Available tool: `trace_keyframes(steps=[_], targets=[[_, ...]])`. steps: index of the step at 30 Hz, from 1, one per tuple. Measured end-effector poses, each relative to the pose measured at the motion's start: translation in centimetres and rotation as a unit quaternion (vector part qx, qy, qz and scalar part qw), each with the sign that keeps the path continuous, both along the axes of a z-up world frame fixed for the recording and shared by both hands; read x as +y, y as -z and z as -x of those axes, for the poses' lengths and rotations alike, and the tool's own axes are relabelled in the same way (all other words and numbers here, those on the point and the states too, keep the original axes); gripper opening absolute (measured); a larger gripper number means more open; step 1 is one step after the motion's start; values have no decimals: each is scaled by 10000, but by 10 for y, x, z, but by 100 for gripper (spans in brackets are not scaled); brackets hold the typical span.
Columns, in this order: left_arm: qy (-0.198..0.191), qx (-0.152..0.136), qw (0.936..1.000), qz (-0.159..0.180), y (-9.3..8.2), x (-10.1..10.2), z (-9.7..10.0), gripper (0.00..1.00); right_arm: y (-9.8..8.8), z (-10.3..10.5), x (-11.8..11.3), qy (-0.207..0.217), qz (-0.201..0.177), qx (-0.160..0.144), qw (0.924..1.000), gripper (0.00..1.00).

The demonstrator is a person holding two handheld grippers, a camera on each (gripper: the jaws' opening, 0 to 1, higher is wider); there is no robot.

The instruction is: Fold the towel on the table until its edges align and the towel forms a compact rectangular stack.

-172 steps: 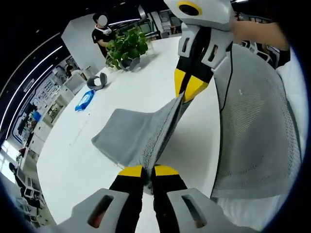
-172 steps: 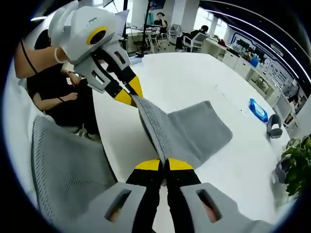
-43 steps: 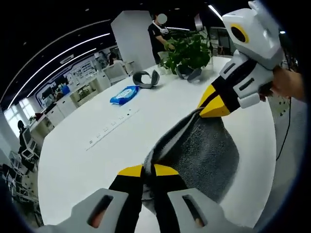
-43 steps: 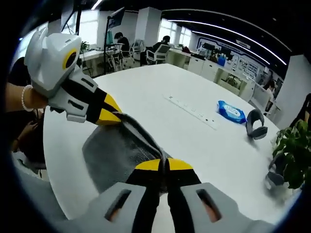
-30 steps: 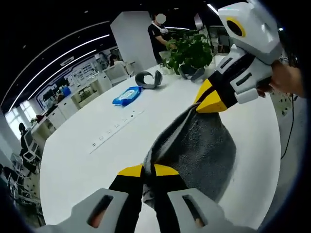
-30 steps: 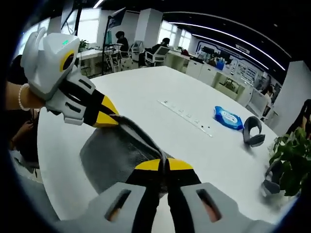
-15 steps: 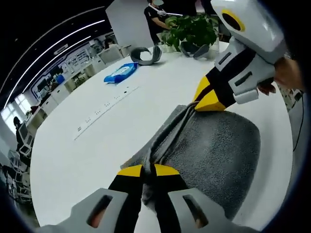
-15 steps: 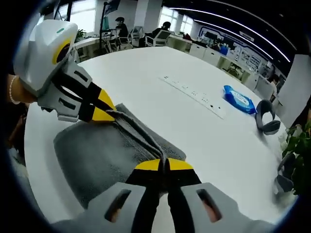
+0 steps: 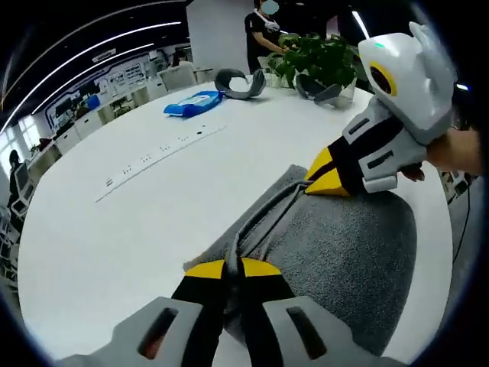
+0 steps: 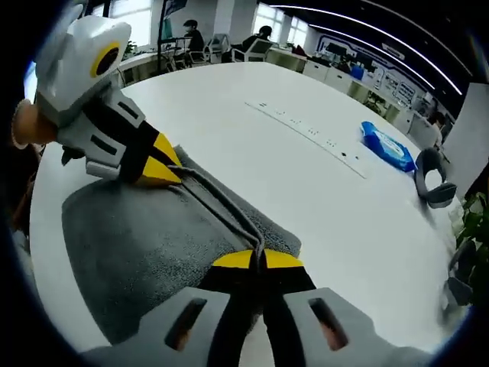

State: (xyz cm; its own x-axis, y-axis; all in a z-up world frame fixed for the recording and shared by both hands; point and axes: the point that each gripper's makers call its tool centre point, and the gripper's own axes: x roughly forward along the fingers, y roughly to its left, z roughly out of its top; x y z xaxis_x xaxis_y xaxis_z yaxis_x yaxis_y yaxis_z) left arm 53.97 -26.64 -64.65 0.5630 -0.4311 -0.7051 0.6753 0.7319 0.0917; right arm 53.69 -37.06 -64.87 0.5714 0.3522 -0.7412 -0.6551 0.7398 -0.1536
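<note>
Tongs low over the surface, both sets clamped on the same bunched edge of the grey towel. Left tongs: yellow tips pressed together with a ridge of towel pinched between them at one end of the fold. Right tongs: tips likewise closed on the ridge at its other end. In the left gripper view the right tongs come in from the right, a hand around the white body, yellow tips down at the far end of the ridge. In the right gripper view the left tongs come in from the left, tips touching the towel.

Towel lies flat on the white surface, doubled over, with the gripped edge drawn into a narrow raised ridge running straight between the two sets of tongs. The towel's broad lower layer spreads to one side of the ridge and reaches close to the surface's near rim; on the other side its edge stops just beside the ridge.

Beyond the ridge the surface is bare and wide out to a strip of inset sockets. Farther off: blue packet, grey headset, potted plant. Open office beyond, with a person standing by the plant.
</note>
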Motion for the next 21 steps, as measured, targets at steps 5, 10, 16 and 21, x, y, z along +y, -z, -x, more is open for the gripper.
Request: trace_keyframes(steps=[5, 10, 16, 21], targets=[[6, -69, 10000, -58, 0, 0, -12, 5, 0, -13, 1, 82, 35, -64, 9999, 0], [-131, -31, 9999, -3, -2, 2, -19, 6, -2, -21, 0, 149, -82, -51, 9998, 1], [-465, -353, 9983, -66, -18, 6, -15, 16, -37, -20, 3, 752, -1543, -178, 9850, 10], [-858, -521, 9917, 799, -54, 8, -12, 24, -80, -9, 0, 813, -2012, -667, 9739, 13]])
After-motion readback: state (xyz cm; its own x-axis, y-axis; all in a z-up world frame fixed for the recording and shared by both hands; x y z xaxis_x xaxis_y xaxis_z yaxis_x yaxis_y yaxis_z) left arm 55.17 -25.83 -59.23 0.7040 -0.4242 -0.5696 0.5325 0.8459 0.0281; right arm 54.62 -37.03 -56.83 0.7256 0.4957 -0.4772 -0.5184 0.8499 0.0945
